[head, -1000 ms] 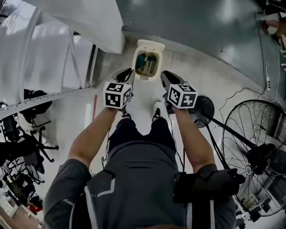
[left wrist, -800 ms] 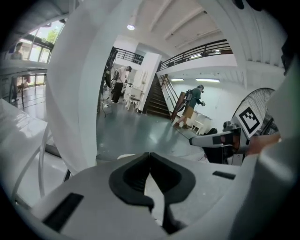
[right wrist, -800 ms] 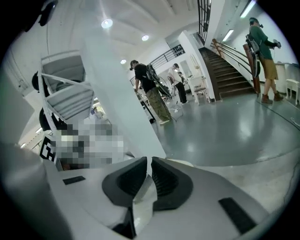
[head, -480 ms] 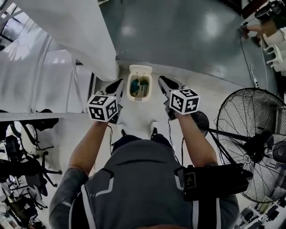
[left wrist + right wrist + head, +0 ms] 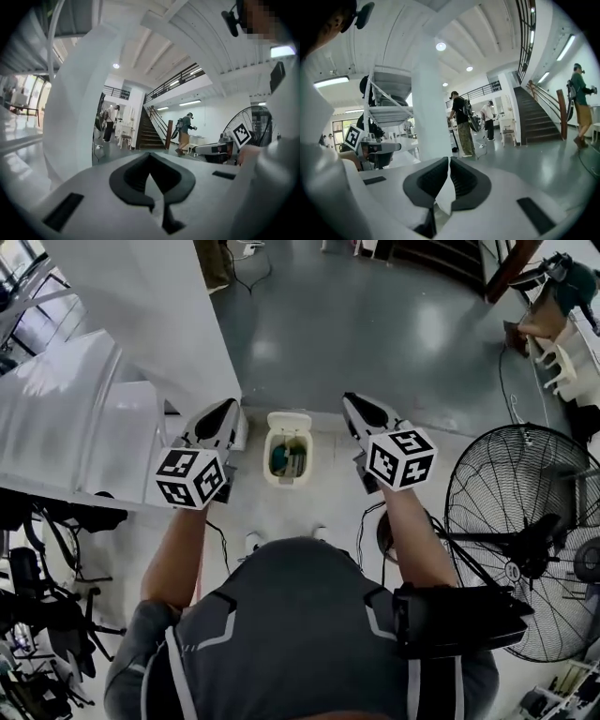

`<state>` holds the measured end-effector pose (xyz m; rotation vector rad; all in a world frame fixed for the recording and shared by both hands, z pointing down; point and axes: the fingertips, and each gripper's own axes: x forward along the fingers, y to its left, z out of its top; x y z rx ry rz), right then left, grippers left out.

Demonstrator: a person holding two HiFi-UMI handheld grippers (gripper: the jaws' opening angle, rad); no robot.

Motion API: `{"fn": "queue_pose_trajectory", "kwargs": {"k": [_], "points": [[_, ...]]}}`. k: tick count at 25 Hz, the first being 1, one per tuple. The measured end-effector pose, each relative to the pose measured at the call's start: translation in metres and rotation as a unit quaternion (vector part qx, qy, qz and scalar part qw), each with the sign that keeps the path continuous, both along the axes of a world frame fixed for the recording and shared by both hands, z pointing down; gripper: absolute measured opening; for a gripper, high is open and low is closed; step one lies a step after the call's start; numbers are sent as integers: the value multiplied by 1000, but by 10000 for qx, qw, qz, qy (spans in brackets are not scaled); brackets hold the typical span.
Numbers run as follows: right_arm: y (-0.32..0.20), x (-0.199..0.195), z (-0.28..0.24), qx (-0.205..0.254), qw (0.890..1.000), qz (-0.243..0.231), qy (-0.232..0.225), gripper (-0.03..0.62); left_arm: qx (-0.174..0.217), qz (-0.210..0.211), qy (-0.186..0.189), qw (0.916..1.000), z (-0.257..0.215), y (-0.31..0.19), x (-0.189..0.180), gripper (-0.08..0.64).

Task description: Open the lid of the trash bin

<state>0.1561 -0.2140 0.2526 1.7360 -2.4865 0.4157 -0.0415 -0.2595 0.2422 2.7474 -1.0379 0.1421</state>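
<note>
**Both my claws are closed and empty; the bin's lid already stands up.**
Head view: the small cream plastic trash bin sits on the pale floor at its edge with the dark floor, between and well below my left claw and right claw, with its hinged lid upright. Left gripper view: jaws together, nothing between. Right gripper view: the same. I judge the lid light, stiff and slick, best taken by its front lip.

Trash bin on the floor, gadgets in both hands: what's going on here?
A person stands over a small white trash bin, whose lid is flipped open, with rubbish showing inside. Each hand holds a two-jaw gripper. The left gripper and the right gripper are held high, one either side of the bin, both shut, empty and touching nothing.
</note>
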Motion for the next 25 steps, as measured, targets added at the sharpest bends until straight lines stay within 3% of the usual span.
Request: {"fn": "queue_pose_trajectory", "kwargs": {"k": [4, 7, 12, 17, 21, 25], "points": [[2, 12, -43, 421, 9989, 188, 93, 34, 419, -273, -49, 9987, -29, -4, -8, 9], [4, 19, -62, 623, 9974, 307, 215, 31, 522, -543, -91, 9971, -43, -5, -14, 9], [8, 22, -81, 899, 9946, 404, 310, 28, 772, -355, -40, 9964, -78, 1, -12, 9], [7, 29, -81, 958, 9932, 524, 394, 26, 708, -549, -39, 9960, -67, -7, -25, 9], [2, 31, -80, 974, 9926, 587, 416, 26, 474, -915, 352, 9941, -53, -18, -43, 9], [1, 34, -77, 935, 9929, 611, 409, 26, 771, -722, 175, 9943, -59, -14, -36, 9]]}}
